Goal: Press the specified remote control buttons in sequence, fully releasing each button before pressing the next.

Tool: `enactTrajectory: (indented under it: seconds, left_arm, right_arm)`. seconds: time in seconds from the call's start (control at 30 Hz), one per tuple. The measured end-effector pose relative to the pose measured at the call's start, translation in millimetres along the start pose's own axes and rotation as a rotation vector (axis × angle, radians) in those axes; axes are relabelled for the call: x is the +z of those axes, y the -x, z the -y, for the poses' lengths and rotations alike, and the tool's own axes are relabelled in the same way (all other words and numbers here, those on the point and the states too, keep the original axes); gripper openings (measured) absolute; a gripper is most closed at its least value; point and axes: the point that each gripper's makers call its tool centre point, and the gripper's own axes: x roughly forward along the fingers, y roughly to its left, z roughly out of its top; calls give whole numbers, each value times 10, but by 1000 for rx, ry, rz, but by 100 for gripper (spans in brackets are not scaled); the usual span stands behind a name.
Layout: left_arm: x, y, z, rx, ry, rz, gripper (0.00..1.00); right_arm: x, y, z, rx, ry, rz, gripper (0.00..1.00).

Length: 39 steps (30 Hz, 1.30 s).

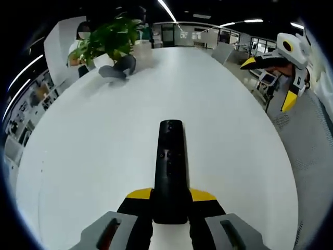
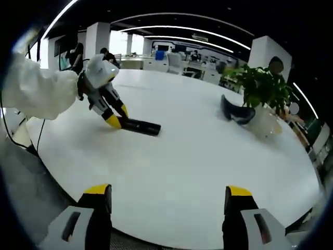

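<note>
A black remote control [image 1: 170, 172] lies lengthwise on the white oval table [image 1: 104, 146], its near end clamped between the yellow-tipped jaws of my left gripper [image 1: 170, 197], which is shut on it. In the right gripper view the same remote [image 2: 140, 126] lies on the table [image 2: 197, 166] with the left gripper [image 2: 117, 121] holding its end, a white sleeve [image 2: 36, 94] behind it. My right gripper [image 2: 169, 200] hangs open above the table's near edge, nothing between its jaws. From the left gripper view the right gripper [image 1: 270, 86] hovers off the table's far right side.
A potted green plant [image 1: 106, 41] and a dark headset-like object [image 1: 118, 67] sit at the far end of the table; the same plant [image 2: 263, 91] and dark object [image 2: 235, 113] show in the right gripper view. Office desks and chairs surround the table.
</note>
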Motion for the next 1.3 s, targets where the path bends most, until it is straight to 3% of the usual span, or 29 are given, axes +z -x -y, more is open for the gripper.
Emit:
enactTrajectory:
  seconds: [0.6, 0.9, 1.3]
  left_arm:
    - [47, -16, -431, -31, 2, -4, 24]
    - [57, -39, -530, -39, -9, 4, 24]
    - [80, -167, -775, -54, -37, -41, 24]
  right_arm:
    - [-38, -10, -41, 29, -14, -24, 84]
    - [-40, -9, -53, 37, -20, -26, 83]
    - [-55, -25, -73, 45, -27, -37, 82]
